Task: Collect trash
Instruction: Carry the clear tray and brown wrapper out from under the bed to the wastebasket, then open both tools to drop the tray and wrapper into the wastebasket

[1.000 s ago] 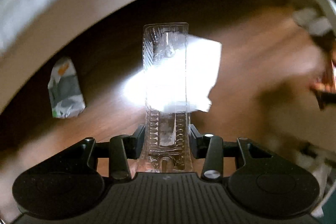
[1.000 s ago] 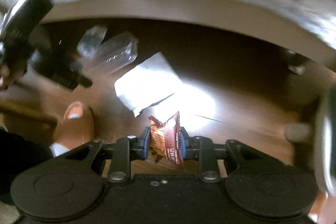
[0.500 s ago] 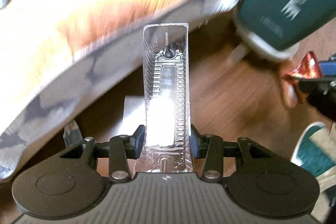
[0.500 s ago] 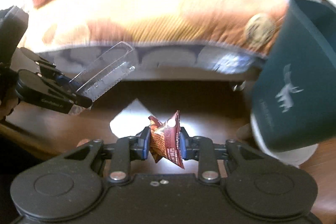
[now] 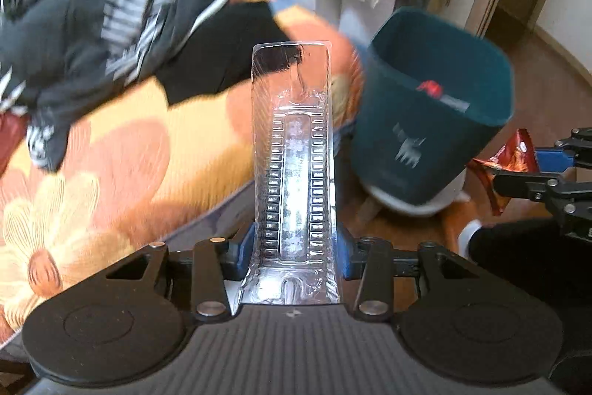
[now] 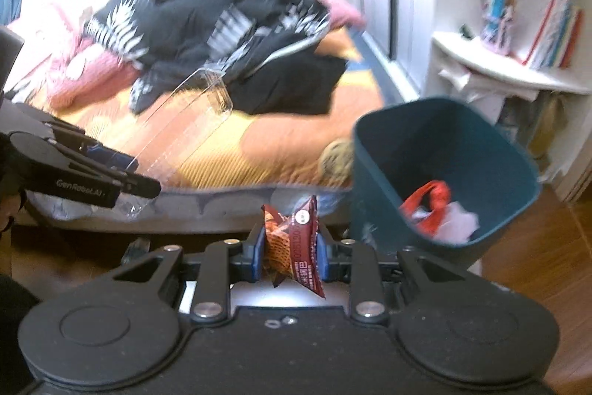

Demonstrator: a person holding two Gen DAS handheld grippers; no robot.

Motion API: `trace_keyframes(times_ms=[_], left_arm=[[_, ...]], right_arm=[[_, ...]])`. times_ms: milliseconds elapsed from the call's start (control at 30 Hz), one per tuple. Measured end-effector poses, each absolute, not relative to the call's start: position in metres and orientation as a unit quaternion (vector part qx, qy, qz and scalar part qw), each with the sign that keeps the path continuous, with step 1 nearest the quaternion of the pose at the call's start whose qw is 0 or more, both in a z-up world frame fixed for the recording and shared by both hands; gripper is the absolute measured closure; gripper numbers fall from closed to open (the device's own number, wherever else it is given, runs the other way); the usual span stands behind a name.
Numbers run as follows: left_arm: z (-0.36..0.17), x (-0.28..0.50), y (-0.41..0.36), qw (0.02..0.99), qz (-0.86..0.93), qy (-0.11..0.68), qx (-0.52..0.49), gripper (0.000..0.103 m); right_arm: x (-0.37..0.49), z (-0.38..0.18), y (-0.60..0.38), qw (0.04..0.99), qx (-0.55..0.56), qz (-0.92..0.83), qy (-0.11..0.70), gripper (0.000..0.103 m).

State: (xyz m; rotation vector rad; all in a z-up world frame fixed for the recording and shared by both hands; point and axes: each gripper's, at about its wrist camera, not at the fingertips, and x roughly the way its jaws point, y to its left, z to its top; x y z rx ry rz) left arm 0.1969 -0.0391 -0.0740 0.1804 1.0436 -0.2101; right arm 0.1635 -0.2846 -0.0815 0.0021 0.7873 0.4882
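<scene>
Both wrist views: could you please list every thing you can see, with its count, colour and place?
Plastic tray: one, clear, held upright in the left claw.
Snack wrapper: one, red-brown, held in the right claw.
Trash bin: one, dark teal, on the floor beside the bed, tilted in both views.
Trash in the bin: red and white pieces, count unclear, at the bottom.
Bed cover: one, orange with flowers, left of the bin.
Clothes: a pile, black and pink, on the bed.
Shelf: one, white, behind the bin, with books on it.
Floor: brown wood.
Left claw: one, black, shut on the tray.
Right claw: one, black, shut on the wrapper.
</scene>
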Motion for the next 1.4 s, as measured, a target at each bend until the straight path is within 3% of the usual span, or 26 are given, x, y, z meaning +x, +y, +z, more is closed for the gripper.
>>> trace_keyframes(times_ms=[467, 933, 1400], left_arm=[[-0.039, 0.238, -0.168, 0.866, -0.144, 0.47, 0.09, 0.061], [-0.092, 0.331, -0.246, 0.842, -0.148, 0.508, 0.103, 0.06], [-0.144, 0.373, -0.281, 0.818, -0.159, 0.536, 0.135, 0.058]], right_arm=[[0.226, -0.07, -0.37, 0.932, 0.012, 0.145, 0.331, 0.076], [0.297, -0.124, -0.395, 0.916, 0.033, 0.114, 0.382, 0.076], [0.341, -0.178, -0.404, 0.889, 0.034, 0.088, 0.448, 0.073]])
